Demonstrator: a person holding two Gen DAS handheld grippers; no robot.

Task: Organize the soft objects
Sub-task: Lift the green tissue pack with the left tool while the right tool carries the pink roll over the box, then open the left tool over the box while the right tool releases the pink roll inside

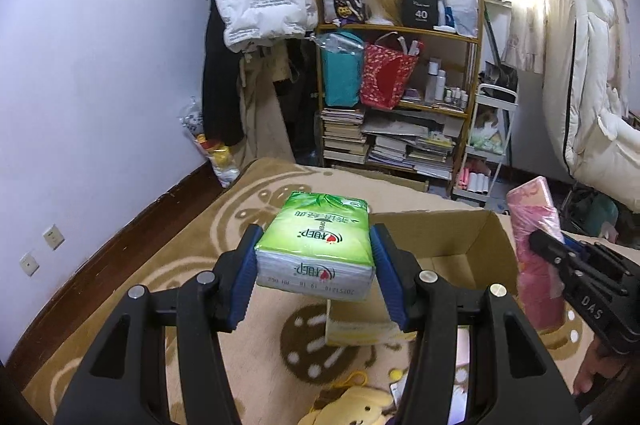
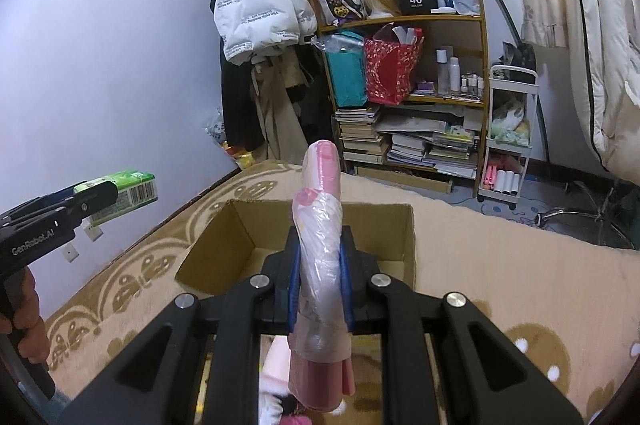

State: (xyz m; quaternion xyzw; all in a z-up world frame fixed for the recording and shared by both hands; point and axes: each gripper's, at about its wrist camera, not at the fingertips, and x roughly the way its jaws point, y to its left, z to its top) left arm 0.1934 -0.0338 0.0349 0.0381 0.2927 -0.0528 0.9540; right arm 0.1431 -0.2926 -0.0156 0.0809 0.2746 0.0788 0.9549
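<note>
At centre frame of the left wrist view, my left gripper clamps a green tissue pack by its sides, held above the rug. At right of that view, the right gripper shows beside the open cardboard box. In the right wrist view, my right gripper is squeezed narrow on a pink plastic-wrapped soft bundle, standing upright over the box. Risks, as I judge them: the slick wrap could slide out of the pads; the tissue pack could buckle; both loads could collide at the box mouth.
</note>
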